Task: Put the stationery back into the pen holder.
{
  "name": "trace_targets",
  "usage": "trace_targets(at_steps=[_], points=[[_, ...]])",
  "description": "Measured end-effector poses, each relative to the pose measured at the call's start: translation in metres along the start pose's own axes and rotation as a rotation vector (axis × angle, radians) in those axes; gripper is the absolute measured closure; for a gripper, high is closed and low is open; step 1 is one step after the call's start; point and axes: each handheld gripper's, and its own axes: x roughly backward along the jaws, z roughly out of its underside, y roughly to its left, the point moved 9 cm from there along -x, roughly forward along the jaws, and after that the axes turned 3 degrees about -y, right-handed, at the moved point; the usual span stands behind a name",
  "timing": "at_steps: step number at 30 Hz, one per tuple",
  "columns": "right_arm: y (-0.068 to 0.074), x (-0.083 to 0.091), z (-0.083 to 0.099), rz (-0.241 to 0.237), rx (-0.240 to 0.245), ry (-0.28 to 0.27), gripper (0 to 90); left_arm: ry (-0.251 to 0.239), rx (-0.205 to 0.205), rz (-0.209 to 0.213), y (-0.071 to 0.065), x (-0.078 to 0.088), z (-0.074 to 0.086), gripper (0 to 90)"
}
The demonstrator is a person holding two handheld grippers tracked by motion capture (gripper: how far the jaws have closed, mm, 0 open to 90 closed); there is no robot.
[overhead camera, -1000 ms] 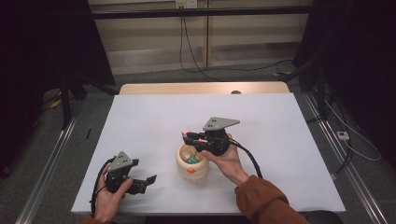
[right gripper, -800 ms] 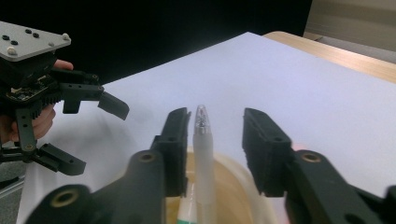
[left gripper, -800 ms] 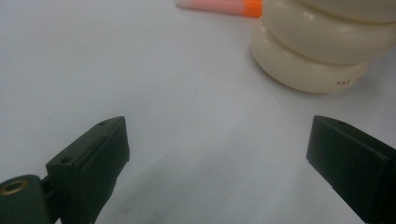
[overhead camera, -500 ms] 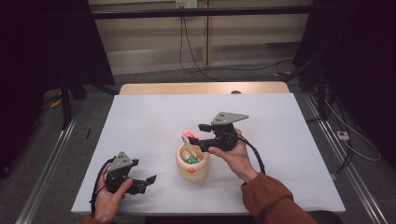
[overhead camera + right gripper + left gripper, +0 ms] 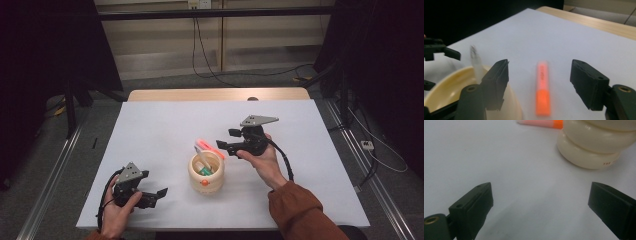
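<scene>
A cream ribbed pot (image 5: 205, 174) stands at the middle of the white table (image 5: 150, 125), with a green pen and a white pen (image 5: 475, 62) poking out of it. An orange-and-pink highlighter (image 5: 209, 147) lies flat on the table just behind the pot. My right gripper (image 5: 227, 140) hovers to the right of the highlighter and points at it. Its jaws have just been opening and stand open, with nothing between the pads. In the right gripper view the highlighter (image 5: 542, 87) lies beyond the gripper (image 5: 539, 67). My left gripper (image 5: 157, 196) rests open at the front left.
In the left gripper view the pot (image 5: 596, 147) sits ahead and to the right of the gripper (image 5: 540, 192), with the highlighter (image 5: 541, 123) beyond it. A wooden strip (image 5: 215, 94) borders the table's far edge. Black cables trail from both grippers.
The right gripper has drawn back to the right, away from the pot, and opened. The highlighter that was at its tips now lies on the table. The left gripper has stayed still.
</scene>
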Motion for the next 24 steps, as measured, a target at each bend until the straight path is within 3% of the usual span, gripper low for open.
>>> trace_targets(at_steps=[8,15,24], points=[[-0.016,-0.004,0.026,0.029,0.001,0.075,44.2,0.005,-0.009,0.002,-0.001,-0.001,0.0,5.8],[-0.012,-0.01,0.031,-0.024,0.027,0.091,90.0,0.0,-0.007,0.002,-0.001,-0.001,0.0,5.8],[-0.002,-0.026,0.046,-0.074,0.075,0.167,90.0,-0.001,-0.002,0.001,-0.001,-0.001,0.0,5.8]])
